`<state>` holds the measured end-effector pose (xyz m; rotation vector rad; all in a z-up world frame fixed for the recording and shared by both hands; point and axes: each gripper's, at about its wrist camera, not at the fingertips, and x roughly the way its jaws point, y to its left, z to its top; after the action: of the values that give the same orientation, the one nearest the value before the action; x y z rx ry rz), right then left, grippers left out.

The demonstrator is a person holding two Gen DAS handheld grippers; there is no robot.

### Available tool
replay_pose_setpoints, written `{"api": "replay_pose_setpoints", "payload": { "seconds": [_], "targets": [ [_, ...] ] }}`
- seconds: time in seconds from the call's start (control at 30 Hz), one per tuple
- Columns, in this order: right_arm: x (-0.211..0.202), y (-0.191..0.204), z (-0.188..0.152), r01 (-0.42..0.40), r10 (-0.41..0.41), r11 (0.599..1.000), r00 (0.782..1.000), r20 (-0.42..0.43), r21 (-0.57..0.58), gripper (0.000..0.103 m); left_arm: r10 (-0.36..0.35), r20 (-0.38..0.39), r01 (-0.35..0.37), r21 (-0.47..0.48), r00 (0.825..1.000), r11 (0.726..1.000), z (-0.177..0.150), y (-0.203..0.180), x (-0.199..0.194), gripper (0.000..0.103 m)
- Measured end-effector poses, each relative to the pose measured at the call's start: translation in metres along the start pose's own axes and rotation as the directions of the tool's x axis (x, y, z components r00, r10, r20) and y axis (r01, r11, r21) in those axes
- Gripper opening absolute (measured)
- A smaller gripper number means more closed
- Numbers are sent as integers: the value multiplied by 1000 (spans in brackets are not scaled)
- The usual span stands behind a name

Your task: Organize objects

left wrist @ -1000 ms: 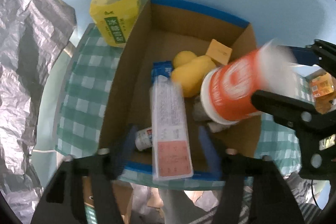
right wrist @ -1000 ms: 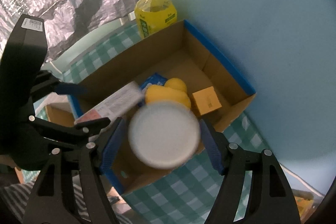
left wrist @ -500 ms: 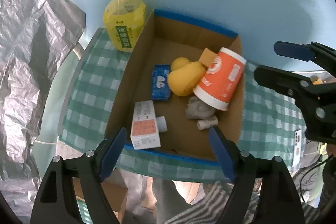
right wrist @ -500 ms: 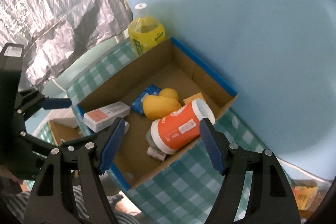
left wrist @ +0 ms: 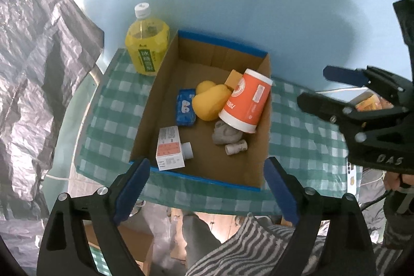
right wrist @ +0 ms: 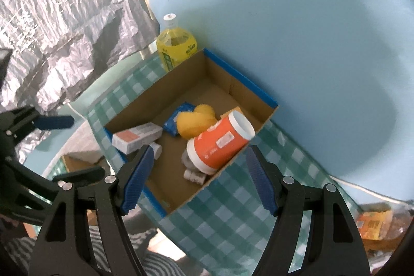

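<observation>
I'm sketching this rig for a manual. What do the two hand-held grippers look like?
Both match: the left hand-held gripper and right hand-held gripper have matte black angular frames with silver screw heads and two flat blue finger pads. Seen from the left wrist view, the right one's body bears pale lettering that looks like "DAS".

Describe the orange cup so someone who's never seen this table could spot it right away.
Look inside the cardboard box on the checked cloth. The orange cup lies tilted against the yellow duck, the only orange and white cylinder there.
</observation>
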<state>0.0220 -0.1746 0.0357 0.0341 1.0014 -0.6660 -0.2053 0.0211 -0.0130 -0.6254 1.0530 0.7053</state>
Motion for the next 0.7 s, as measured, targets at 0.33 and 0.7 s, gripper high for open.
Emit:
{"api": "replay_pose_setpoints", "payload": {
  "seconds": [0.33, 0.7],
  "targets": [
    [-17, 1, -10, 3, -3, 1000, 1000, 21, 12, 73, 7, 22, -7, 31, 1000, 999, -6, -13, -22, 102],
    [-21, -7, -15, 14, -15, 999, 1000, 17, 29, 74, 37, 33, -39, 49, 999, 998, -10, -13, -31, 102]
  ]
}}
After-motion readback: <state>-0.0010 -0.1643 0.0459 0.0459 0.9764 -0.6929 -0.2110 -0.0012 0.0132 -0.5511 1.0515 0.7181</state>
